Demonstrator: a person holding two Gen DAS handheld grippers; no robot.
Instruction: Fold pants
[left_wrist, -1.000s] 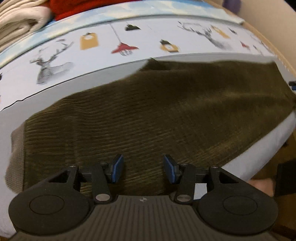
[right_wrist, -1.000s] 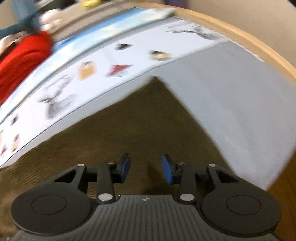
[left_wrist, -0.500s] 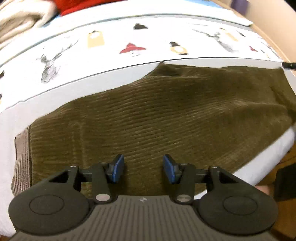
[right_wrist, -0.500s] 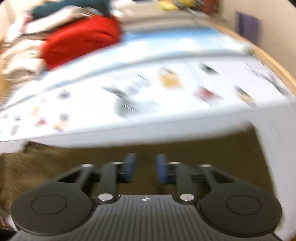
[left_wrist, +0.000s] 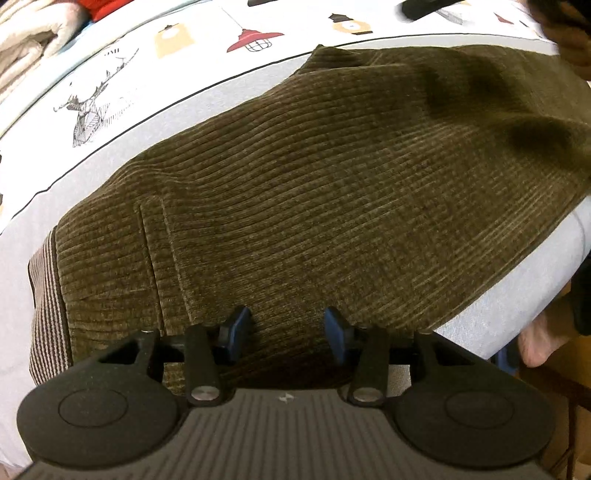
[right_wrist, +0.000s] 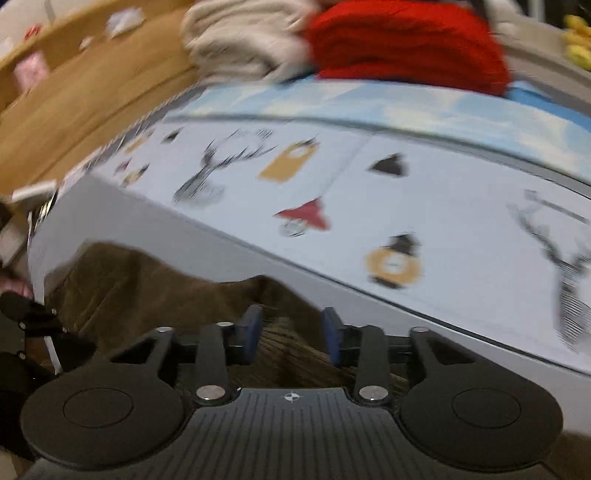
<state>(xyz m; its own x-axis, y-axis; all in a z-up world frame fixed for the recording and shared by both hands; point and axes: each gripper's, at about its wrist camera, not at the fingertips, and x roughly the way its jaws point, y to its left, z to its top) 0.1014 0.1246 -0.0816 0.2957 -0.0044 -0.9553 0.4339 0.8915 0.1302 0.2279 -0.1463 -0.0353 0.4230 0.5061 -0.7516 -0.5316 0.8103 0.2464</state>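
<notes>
The olive corduroy pants (left_wrist: 332, 177) lie spread flat on a bed (left_wrist: 177, 107) with a pale grey sheet, filling the middle of the left wrist view from 9 o'clock to 3 o'clock. Their striped waistband (left_wrist: 46, 295) sits at 9 o'clock, and a pocket seam runs down just inside it. The left gripper (left_wrist: 288, 328) hangs over the near edge of the cloth at 6 o'clock with its blue pads spread apart and nothing between them.

At 12 o'clock beyond the pants the sheet carries a printed band of deer (left_wrist: 88, 110), lamps and tags. A cream blanket (left_wrist: 33, 33) is piled at 10 o'clock, past the print. At 1 o'clock a dark blurred shape overhangs the far end of the pants; what it is cannot be told. The bed edge drops away at 4 o'clock, where a bare foot (left_wrist: 539, 339) shows below it.

In the right wrist view, blurred, the right gripper (right_wrist: 291, 332) is also spread and empty, its pads above a raised fold of the pants (right_wrist: 155, 291) at 6 o'clock. Open sheet stretches from 12 to 3 o'clock. A red blanket (right_wrist: 406, 40) and cream blanket (right_wrist: 247, 40) sit at the far side at 12 o'clock, and a wooden floor (right_wrist: 81, 107) lies at 10 o'clock.
</notes>
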